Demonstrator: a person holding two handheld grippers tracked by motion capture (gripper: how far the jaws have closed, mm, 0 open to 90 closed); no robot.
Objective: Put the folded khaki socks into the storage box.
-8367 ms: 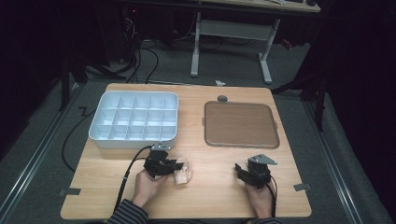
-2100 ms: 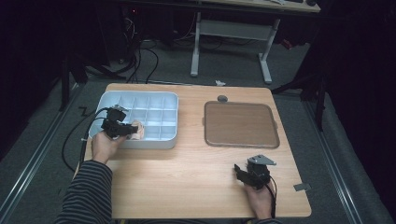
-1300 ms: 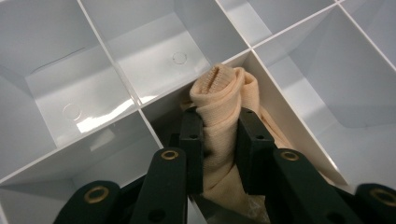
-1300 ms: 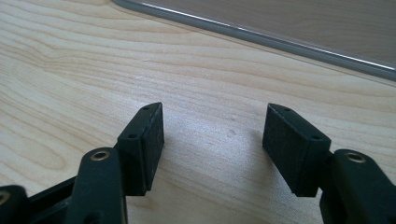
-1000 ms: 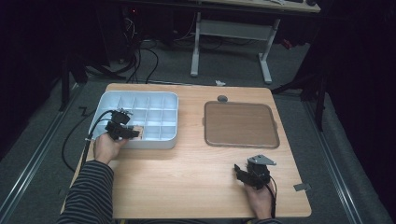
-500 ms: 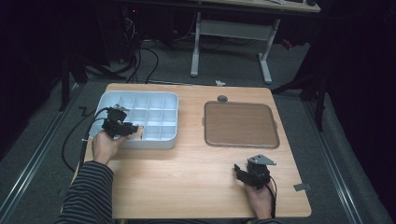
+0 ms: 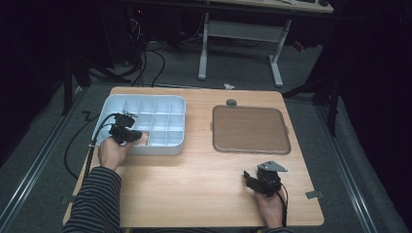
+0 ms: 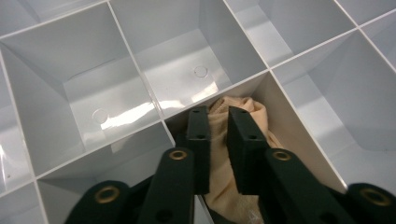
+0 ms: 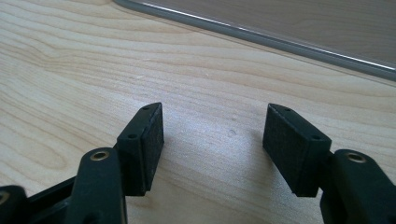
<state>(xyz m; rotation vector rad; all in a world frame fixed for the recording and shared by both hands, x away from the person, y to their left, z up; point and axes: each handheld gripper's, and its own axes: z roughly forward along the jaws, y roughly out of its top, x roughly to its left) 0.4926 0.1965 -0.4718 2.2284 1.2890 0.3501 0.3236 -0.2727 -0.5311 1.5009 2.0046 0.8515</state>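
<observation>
Left gripper (image 8: 218, 140) fingers clenched on the beige cloth (image 8: 233, 154) down in a near-row compartment of the white divided tray (image 7: 179, 125) - risk: fabric snags & lifts back out w/ the fingers; right gripper (image 9: 212, 142) released over tabletop (image 9: 93, 60).

The left claw (image 7: 131, 136) reaches forward on an outstretched forearm in a striped sleeve, its cable trailing back over the wrist. Its jaws have just been closing and stand narrow, pinching soft beige fabric (image 8: 219, 154) between the pads. The right claw (image 7: 256, 180) sits low near the person's edge — jaws spread wide, nothing between them, the hand gripping it from behind.
</observation>
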